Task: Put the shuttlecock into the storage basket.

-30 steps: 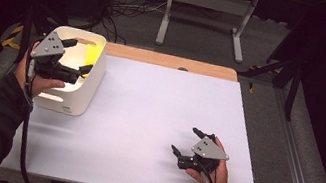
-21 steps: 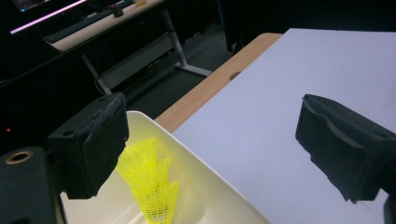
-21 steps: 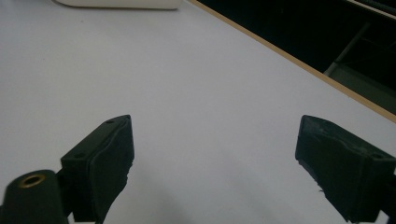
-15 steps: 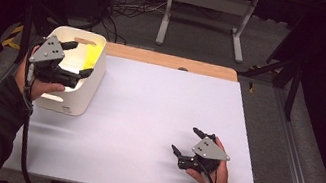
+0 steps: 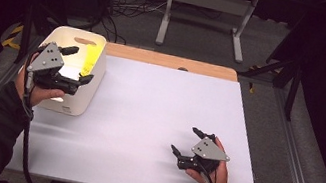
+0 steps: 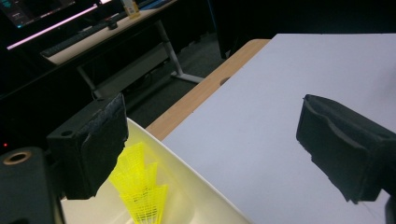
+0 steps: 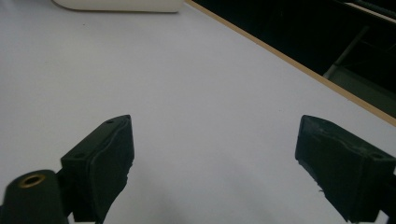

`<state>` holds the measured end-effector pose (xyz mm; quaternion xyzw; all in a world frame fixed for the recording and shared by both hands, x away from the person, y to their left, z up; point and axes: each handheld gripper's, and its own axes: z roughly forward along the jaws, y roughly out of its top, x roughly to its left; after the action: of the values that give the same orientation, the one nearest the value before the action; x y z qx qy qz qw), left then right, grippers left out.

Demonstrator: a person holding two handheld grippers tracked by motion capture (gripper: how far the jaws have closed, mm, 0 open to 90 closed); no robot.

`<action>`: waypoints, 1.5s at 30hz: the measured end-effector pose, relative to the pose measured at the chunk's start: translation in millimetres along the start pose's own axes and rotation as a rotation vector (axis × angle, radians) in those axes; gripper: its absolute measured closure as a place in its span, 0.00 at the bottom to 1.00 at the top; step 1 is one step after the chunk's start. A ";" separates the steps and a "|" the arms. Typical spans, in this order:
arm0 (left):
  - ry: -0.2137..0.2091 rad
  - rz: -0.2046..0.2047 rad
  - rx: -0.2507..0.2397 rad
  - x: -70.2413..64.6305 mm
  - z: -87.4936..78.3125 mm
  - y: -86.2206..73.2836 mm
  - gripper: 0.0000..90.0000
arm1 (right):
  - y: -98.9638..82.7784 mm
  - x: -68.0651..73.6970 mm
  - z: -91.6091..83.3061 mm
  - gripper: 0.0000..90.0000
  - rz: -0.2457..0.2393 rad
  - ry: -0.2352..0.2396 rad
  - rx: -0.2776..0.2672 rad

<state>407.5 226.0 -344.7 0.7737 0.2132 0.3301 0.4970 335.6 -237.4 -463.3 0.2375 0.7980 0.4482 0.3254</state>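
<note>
On the desk (image 5: 146, 119): white bin (image 5: 93, 87) at left edge, yellow shuttlecock (image 6: 137, 186) inside.
Left gripper (image 5: 78, 64) hovers over the bin, jaws wide apart, holding nothing; right gripper (image 5: 187, 140) rests low near front right, likewise spread and empty.

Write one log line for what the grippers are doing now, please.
left gripper: open, over white bin | yellow shuttlecock: in bin | right gripper: open, near white table
</note>
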 end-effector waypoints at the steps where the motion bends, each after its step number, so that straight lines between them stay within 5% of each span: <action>1: 0.000 0.000 0.000 0.0 0.0 0.0 0.11 | 0.0 0.0 0.0 0.14 0.000 0.000 0.000; 45: -0.066 0.063 -0.103 -38.0 -1.5 3.3 0.10 | 0.5 0.8 -0.4 0.14 -0.002 0.000 0.001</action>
<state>380.1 200.6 -352.6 0.7640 0.1552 0.3303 0.5321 334.8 -236.8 -463.0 0.2370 0.7985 0.4474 0.3257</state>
